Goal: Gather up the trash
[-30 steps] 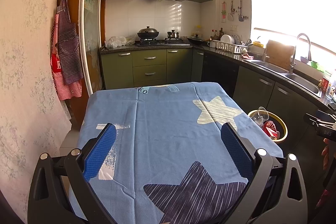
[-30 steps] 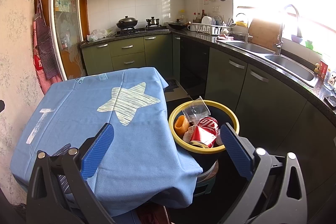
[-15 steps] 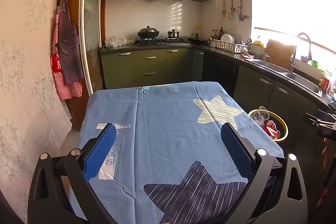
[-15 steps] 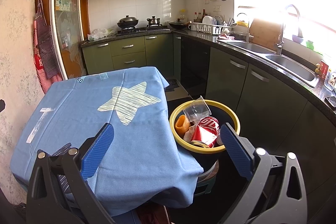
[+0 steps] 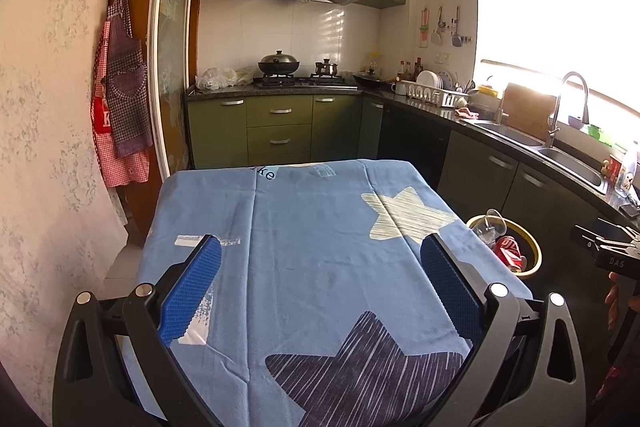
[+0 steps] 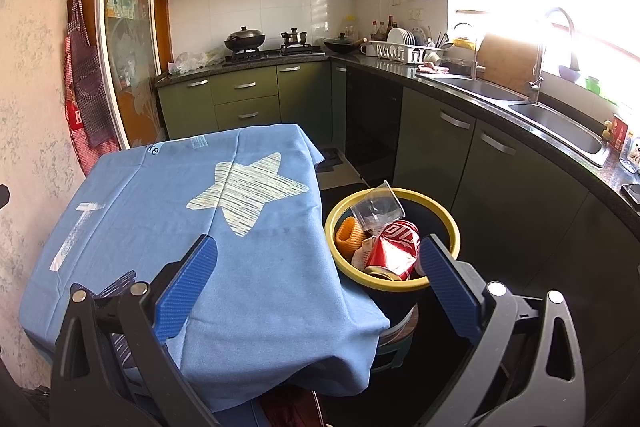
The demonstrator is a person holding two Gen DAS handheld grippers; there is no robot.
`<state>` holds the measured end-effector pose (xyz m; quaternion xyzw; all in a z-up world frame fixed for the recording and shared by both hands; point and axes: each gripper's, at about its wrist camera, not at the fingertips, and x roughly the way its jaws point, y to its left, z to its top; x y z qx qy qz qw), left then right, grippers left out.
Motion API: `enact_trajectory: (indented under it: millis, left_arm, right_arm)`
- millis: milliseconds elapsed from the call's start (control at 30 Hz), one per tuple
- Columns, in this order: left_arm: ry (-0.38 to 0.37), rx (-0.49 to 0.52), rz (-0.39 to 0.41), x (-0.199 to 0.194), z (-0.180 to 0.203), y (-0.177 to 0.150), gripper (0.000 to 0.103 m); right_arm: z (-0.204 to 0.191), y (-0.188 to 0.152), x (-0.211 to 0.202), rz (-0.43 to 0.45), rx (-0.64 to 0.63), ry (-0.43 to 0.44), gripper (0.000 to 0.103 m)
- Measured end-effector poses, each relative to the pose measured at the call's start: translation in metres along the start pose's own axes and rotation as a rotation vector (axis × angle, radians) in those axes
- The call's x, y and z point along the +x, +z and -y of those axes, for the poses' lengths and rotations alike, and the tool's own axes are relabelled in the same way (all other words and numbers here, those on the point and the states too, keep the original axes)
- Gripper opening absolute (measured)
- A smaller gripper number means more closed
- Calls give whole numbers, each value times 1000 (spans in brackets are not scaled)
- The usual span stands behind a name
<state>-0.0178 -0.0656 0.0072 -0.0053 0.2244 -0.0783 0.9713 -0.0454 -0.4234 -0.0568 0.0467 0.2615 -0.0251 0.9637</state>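
A yellow-rimmed dark bin (image 6: 452, 227) stands beside the table's right edge, holding a crushed red can (image 6: 394, 247), a clear plastic cup (image 6: 378, 205) and an orange piece (image 6: 347, 235). The same bin (image 5: 534, 259) shows at the right in the left wrist view. My right gripper (image 6: 320, 255) is open above the table's near right corner, its right finger close to the bin, nothing between the fingers. My left gripper (image 5: 320, 259) hangs open over the blue star-patterned tablecloth (image 5: 312, 247), holding nothing. The right gripper's body (image 5: 608, 251) and a hand appear at the far right.
The cloth-covered table (image 6: 160, 195) fills the middle. Green cabinets and a dark counter with a sink (image 6: 560, 123) run along the right; a stove with pots (image 6: 244, 41) is at the back. Aprons (image 5: 120, 107) hang on the left wall.
The right gripper has risen and drifted very slightly, so the bin sits a little lower in its view. The left gripper has stayed still.
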Motion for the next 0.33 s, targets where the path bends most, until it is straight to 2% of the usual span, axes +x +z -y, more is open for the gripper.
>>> enact_trajectory:
  millis: [167, 267, 333]
  left_arm:
    - [6, 6, -48, 16, -4, 1, 98]
    - [-19, -16, -107, 42, -15, 6, 98]
    - [4, -25, -150, 71, -28, 9, 98]
  right_arm:
    - [-1, 0, 6, -13, -6, 6, 96]
    - [-4, 8, 19, -30, -18, 18, 96]
    - [-15, 17, 34, -40, -49, 40, 96]
